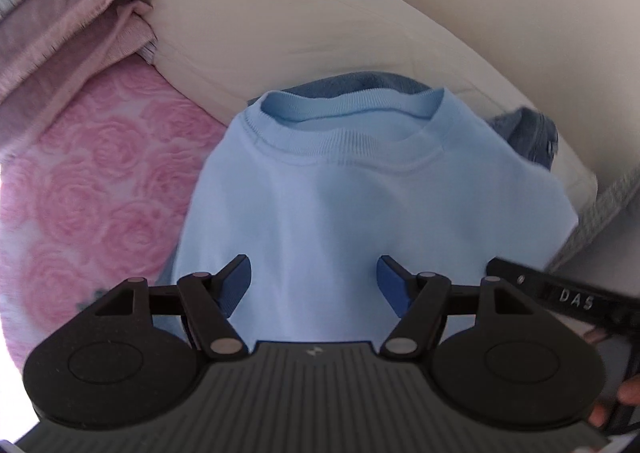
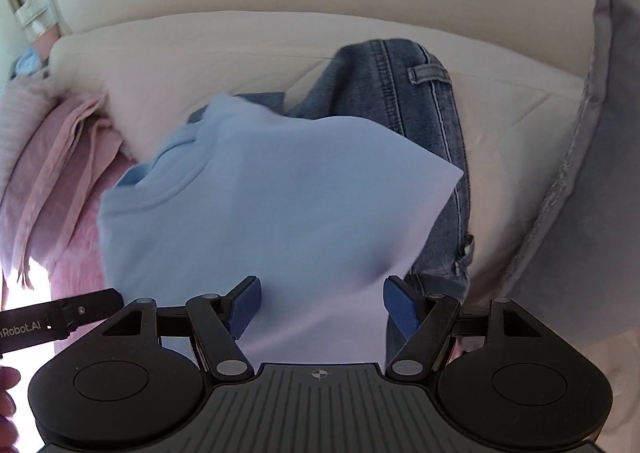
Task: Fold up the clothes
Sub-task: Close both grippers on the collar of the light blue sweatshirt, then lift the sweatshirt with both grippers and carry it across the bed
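A folded light blue sweatshirt (image 1: 360,205) lies on top of folded blue jeans (image 1: 532,137), collar facing away, against a cream pillow (image 1: 280,25). My left gripper (image 1: 314,285) is open, its blue pads apart just above the near edge of the sweatshirt, holding nothing. In the right wrist view the same sweatshirt (image 2: 280,213) covers the jeans (image 2: 400,93). My right gripper (image 2: 322,307) is open over the sweatshirt's near right part and empty. Each gripper's black body shows at the edge of the other's view.
A pink rose-patterned bedspread (image 1: 92,181) lies to the left. A stack of folded pink and white clothes (image 1: 64,17) sits at the far left. A grey cushion (image 2: 592,173) stands at the right. A cream wall is behind the pillow.
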`<state>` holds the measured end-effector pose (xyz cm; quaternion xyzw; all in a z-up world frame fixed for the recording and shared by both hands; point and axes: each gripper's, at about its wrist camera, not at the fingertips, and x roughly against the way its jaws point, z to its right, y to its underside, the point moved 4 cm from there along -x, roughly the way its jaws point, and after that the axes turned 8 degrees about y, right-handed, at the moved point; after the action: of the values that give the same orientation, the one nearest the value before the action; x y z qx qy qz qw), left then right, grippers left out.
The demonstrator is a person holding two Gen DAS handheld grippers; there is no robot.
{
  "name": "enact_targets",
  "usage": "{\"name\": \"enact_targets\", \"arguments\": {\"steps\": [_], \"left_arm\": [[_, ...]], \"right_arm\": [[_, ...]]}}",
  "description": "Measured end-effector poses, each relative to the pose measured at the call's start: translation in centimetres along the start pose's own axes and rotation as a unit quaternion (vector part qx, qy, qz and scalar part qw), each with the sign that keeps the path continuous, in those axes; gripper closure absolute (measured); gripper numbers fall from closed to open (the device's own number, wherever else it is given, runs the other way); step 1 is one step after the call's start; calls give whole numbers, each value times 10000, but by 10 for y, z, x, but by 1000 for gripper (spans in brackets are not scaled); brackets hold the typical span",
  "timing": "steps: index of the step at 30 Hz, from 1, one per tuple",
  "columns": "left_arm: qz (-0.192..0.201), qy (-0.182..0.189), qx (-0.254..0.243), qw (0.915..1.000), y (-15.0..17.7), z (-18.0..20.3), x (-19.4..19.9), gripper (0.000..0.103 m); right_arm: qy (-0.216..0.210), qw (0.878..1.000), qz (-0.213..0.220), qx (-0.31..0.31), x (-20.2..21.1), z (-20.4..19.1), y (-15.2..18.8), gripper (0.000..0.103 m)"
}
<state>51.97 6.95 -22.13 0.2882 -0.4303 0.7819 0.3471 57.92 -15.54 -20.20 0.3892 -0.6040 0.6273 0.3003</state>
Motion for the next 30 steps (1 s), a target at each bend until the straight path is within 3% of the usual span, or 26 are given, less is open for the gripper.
{"name": "enact_targets", "arguments": {"steps": [3, 5, 7, 8, 9, 11, 14, 20, 25, 30], "left_arm": [[10, 246, 300, 9992, -5, -6, -15, 37], [-13, 494, 509, 9975, -6, -10, -19, 51], [-34, 738, 717, 9947, -6, -14, -24, 64], [-24, 796, 782, 9937, -6, -15, -25, 69], [2, 830, 781, 9935, -5, -14, -24, 72], [52, 821, 683, 9943, -4, -12, -18, 84], [181, 785, 585, 9950, -1, -9, -4, 91], [664, 597, 684, 9937, 15, -15, 57, 93], [1343, 258, 1003, 9855, 56, -36, 150, 94], [2012, -83, 1315, 9706, 97, -58, 244, 95]], "right_arm": [[-126, 9997, -59, -215, -12, 4, -4, 32], [-192, 9995, -22, -246, -14, 3, -5, 33], [-254, 9995, 95, -184, -12, 2, -6, 64], [-244, 9995, 143, -107, -10, 1, -6, 89], [-215, 9996, 186, -7, -8, -1, -7, 97], [-214, 9989, 380, 171, 2, -5, -6, 100], [-285, 9970, 658, 295, 21, -10, -6, 102], [-752, 9874, 1244, 621, 73, -34, -2, 103], [-1361, 9654, 1836, 1254, 133, -83, 20, 103], [-2177, 9310, 2317, 1796, 201, -138, 53, 103]]}}
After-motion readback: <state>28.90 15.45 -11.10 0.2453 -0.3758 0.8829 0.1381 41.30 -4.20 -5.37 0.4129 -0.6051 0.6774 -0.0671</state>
